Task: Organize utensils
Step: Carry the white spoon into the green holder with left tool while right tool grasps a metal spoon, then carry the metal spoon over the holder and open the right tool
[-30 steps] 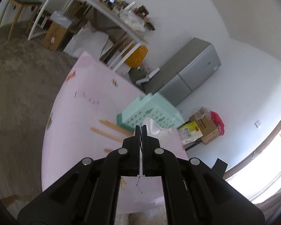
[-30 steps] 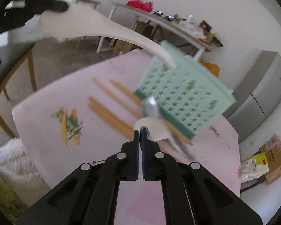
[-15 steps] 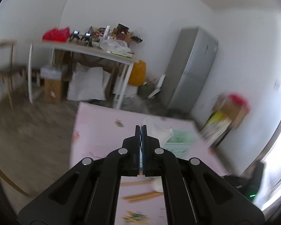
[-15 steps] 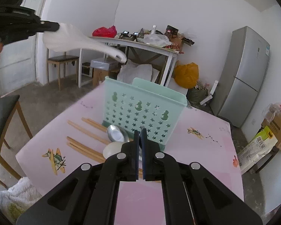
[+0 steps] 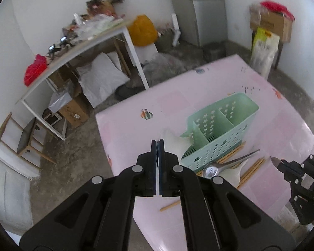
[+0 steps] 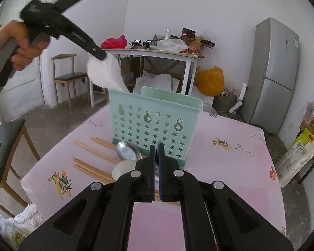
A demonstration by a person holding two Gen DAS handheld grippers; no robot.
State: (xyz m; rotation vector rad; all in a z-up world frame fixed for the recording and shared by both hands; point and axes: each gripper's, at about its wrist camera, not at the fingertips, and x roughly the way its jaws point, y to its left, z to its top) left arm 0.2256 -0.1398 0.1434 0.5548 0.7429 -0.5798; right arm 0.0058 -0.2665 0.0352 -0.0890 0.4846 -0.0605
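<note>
My left gripper (image 5: 157, 141) is shut on a white plastic spoon (image 5: 173, 141) and holds it above the left end of the mint-green utensil basket (image 5: 224, 125). In the right wrist view the spoon (image 6: 106, 73) hangs from the left gripper (image 6: 101, 56) with its handle tip dipping behind the basket's (image 6: 155, 129) left rim. My right gripper (image 6: 156, 146) is shut and empty, low over the pink table (image 6: 230, 167), just in front of the basket. A metal spoon (image 6: 126, 151), another white spoon (image 6: 123, 168) and wooden chopsticks (image 6: 94, 148) lie before the basket.
A dark stool (image 6: 2, 138) and a white towel (image 6: 16, 221) sit at the table's left side. A cluttered white table (image 6: 157, 52), a chair (image 6: 69, 77) and a grey fridge (image 6: 274, 71) stand behind.
The left gripper has swung the white spoon round and down, from high at the left to over the basket's left end. The right gripper has stayed in front of the basket.
</note>
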